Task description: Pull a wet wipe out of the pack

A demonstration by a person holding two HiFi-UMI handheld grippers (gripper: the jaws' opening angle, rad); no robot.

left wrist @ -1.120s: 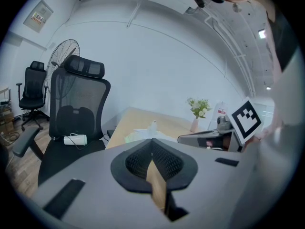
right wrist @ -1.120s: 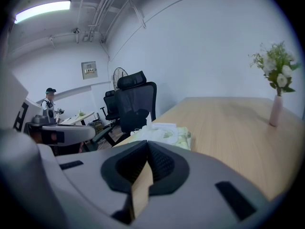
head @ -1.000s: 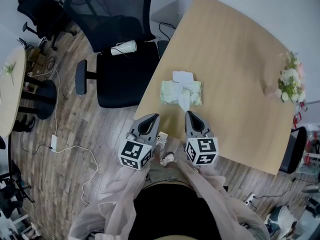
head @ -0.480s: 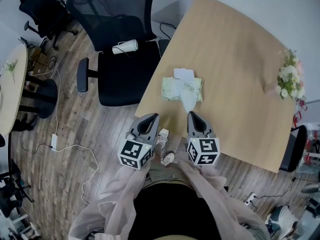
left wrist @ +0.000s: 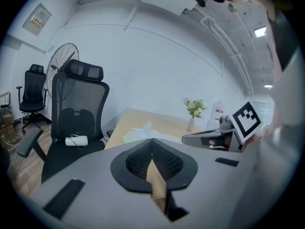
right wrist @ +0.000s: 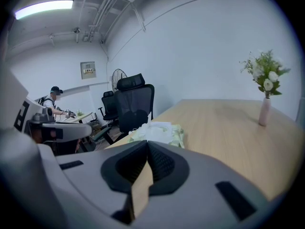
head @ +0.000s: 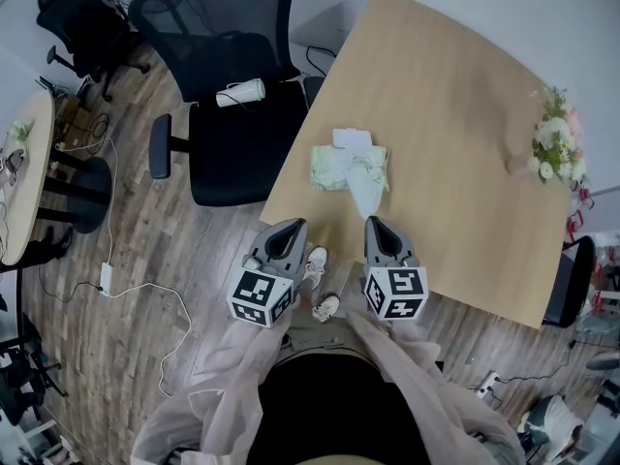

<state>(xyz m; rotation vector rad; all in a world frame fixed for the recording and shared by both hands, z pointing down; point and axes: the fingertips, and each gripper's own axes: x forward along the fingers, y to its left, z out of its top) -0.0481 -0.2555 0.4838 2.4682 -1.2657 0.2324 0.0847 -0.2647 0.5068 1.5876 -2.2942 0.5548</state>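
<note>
Here we are at the near edge of the table [head: 455, 114], and the pack [head: 334, 170] lies flat just ahead, its lid flap [head: 352, 139] thrown open on the far side and a white wipe [head: 366, 194] already poking out, trailing towards the person. The right gripper [head: 375, 223] points at that loose tongue from just beside it, but its jaws are pressed together with nothing between them, so no grip yet. The left gripper [head: 294, 227] hangs off the table's corner, over the floor, jaws likewise closed and empty. To my eye, the step now is the grasp. The right jaws want to spread first, then slide in low around the free end of the wipe and bite well up the fabric, not on the very tip, which could slip out wet. The left should come over and press the pack down on its green side, clear of the opening. Otherwise, I'd guess the whole pack lifts or skids along with the pull. A slow, steady draw towards the person would suit best.
</note>
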